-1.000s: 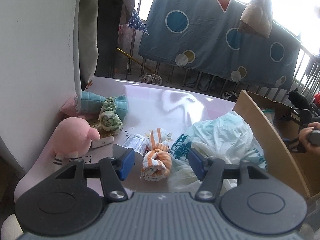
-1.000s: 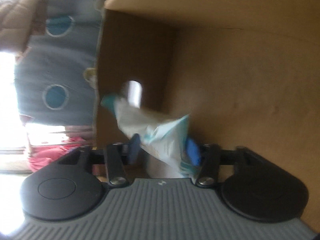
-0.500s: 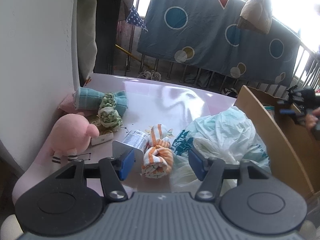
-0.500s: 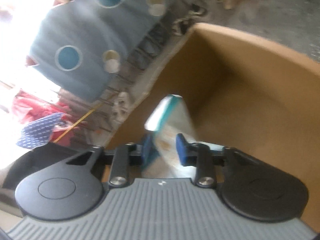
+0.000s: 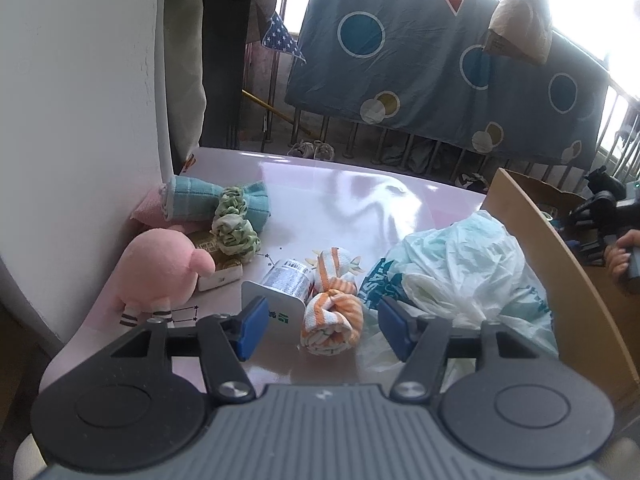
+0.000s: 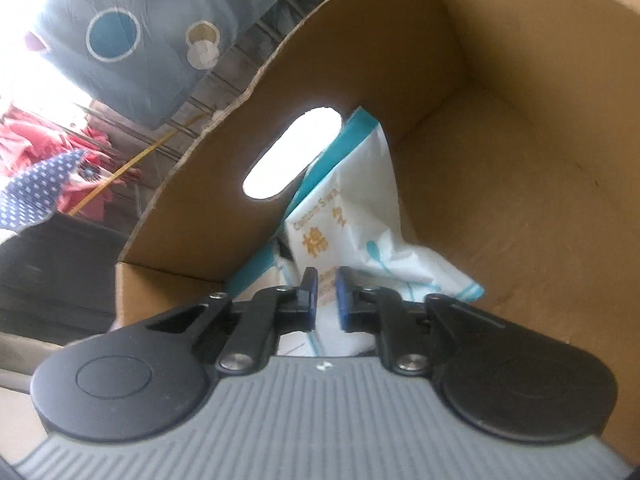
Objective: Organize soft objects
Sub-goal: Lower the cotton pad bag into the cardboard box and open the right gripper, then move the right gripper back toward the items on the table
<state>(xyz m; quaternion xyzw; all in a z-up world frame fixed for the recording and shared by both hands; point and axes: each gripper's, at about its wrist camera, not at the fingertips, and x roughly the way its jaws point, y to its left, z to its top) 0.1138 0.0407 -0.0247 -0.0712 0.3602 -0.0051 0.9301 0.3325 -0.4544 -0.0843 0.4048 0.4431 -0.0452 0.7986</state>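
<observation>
Glossy pink surface stands against a white wall, with a brown cardboard box at its right edge and a blue circle-patterned sheet hanging behind. One soft item is judged to be stowed: a white-and-teal soft plastic pack lies inside the box, leaning toward the wall with the oval hand hole. The right gripper hovers over this pack with its jaws nearly together; whether they pinch the wrapper cannot be determined. Most of the task remains. On the surface lie an orange-and-white striped knotted cloth, a pink plush toy, a green-and-white knotted cloth, a teal rolled towel and a crumpled pale green plastic bag, beside a small silver foil-lidded cup. The left gripper is spread wide and empty, aimed at the striped cloth, which sits between its fingers' line of approach.
</observation>
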